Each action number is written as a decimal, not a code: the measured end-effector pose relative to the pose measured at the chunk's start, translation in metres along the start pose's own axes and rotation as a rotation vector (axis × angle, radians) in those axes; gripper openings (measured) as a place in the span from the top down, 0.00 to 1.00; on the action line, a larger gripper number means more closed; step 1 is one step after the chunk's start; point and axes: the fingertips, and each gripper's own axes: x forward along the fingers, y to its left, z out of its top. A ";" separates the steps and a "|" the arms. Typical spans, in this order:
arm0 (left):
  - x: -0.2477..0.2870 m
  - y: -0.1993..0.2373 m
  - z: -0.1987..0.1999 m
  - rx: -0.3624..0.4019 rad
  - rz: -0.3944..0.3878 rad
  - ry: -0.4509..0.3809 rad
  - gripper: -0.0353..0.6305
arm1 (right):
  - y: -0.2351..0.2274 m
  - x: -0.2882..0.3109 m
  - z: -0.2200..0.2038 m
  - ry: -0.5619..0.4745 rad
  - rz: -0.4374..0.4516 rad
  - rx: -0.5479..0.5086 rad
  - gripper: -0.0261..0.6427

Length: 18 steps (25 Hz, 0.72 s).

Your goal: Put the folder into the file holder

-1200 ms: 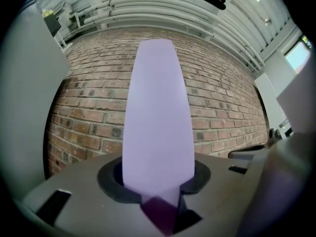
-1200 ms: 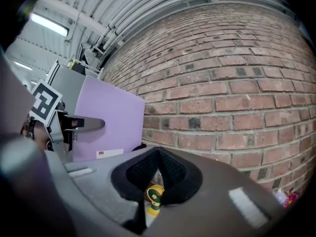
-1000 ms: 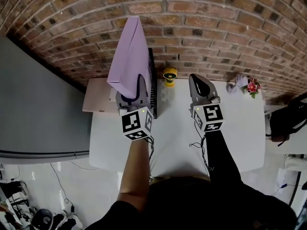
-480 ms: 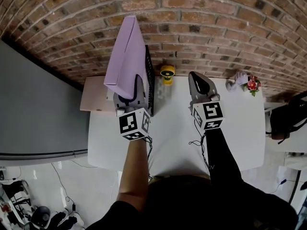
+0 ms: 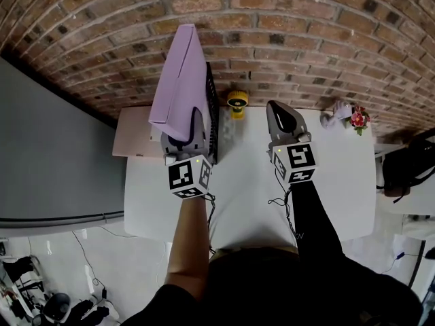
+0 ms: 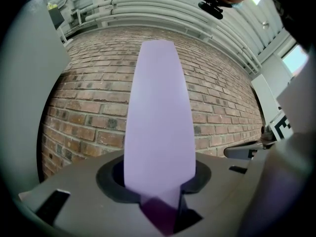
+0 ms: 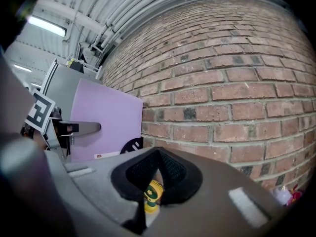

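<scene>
A lilac folder (image 5: 180,80) stands upright on edge above the white table (image 5: 251,195), its lower end clamped in my left gripper (image 5: 185,133). In the left gripper view the folder (image 6: 158,122) rises straight out of the jaws and hides the middle of the brick wall. A black file holder (image 5: 215,114) stands against the folder's right side; whether they touch I cannot tell. My right gripper (image 5: 280,116) hovers to the right of the holder, shut and empty. From the right gripper view the folder (image 7: 103,122) and a bit of the holder (image 7: 131,144) lie to the left.
A small yellow fan (image 5: 238,105) stands at the table's back edge by the brick wall, also seen past the right jaws (image 7: 153,194). Pink flowers (image 5: 357,121) sit at the back right. A beige board (image 5: 132,138) lies left of the holder. A black bag (image 5: 408,168) sits beyond the right edge.
The left gripper and the upright folder have shifted slightly left and toward the wall. The right gripper has hardly moved.
</scene>
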 end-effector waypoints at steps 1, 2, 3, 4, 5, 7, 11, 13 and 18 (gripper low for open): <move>0.000 0.000 -0.001 0.000 -0.002 0.000 0.72 | 0.000 0.000 0.000 0.000 0.000 0.000 0.96; 0.000 0.001 -0.002 0.001 -0.004 0.000 0.73 | 0.000 0.001 0.000 0.000 -0.001 0.001 0.96; 0.000 0.001 -0.003 0.000 -0.007 0.001 0.73 | 0.001 0.001 -0.001 0.000 -0.001 0.001 0.96; 0.000 0.001 -0.004 0.000 -0.009 0.002 0.72 | 0.001 0.002 -0.001 0.001 -0.001 0.002 0.96; 0.000 0.001 -0.005 -0.001 -0.010 0.004 0.73 | 0.002 0.003 -0.002 0.002 0.000 0.002 0.96; 0.000 0.002 -0.007 -0.002 -0.011 0.007 0.72 | 0.003 0.004 -0.003 0.005 0.002 0.002 0.96; 0.001 0.004 -0.011 -0.003 -0.011 0.013 0.72 | 0.003 0.006 -0.003 0.006 -0.001 0.001 0.96; 0.000 0.004 -0.013 -0.003 -0.012 0.016 0.72 | 0.003 0.006 -0.003 0.006 -0.002 0.000 0.96; -0.001 0.007 -0.019 -0.011 -0.009 0.030 0.72 | 0.002 0.006 -0.003 0.008 -0.005 -0.006 0.96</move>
